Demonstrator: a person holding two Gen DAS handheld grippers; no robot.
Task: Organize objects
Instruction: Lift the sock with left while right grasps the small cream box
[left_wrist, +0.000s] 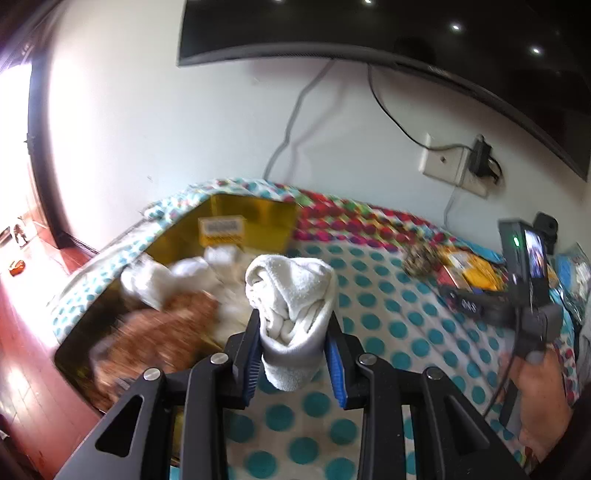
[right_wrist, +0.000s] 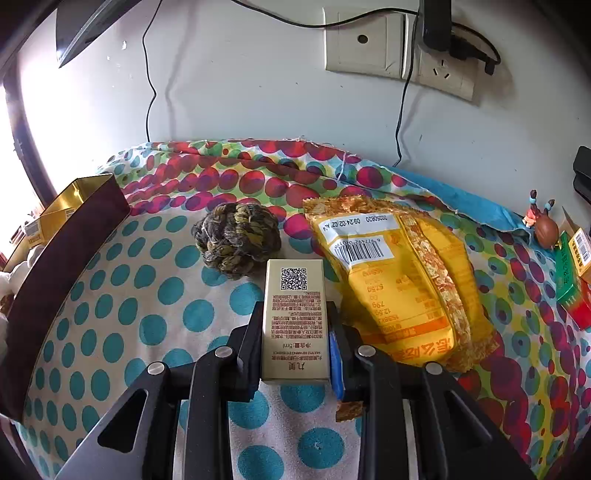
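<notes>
My left gripper (left_wrist: 293, 325) is shut on a rolled white sock (left_wrist: 291, 299) and holds it above the dotted cloth, just right of the gold-lined box (left_wrist: 255, 214). The box holds white socks (left_wrist: 166, 277), a brown furry thing (left_wrist: 159, 332) and a small yellow carton (left_wrist: 221, 229). My right gripper (right_wrist: 293, 325) is shut on a slim gold carton (right_wrist: 294, 321) with a QR code. Beyond it lie a rope ball (right_wrist: 238, 240) and a yellow snack bag (right_wrist: 399, 284). The box's dark wall (right_wrist: 66, 258) shows at the left of the right wrist view.
The dotted tablecloth (right_wrist: 129, 314) covers the table against a white wall with sockets (right_wrist: 373, 44) and cables. A snail figurine (right_wrist: 543, 225) and green and red cartons (right_wrist: 572, 280) sit at the right. The right hand and its gripper (left_wrist: 528, 295) show in the left wrist view.
</notes>
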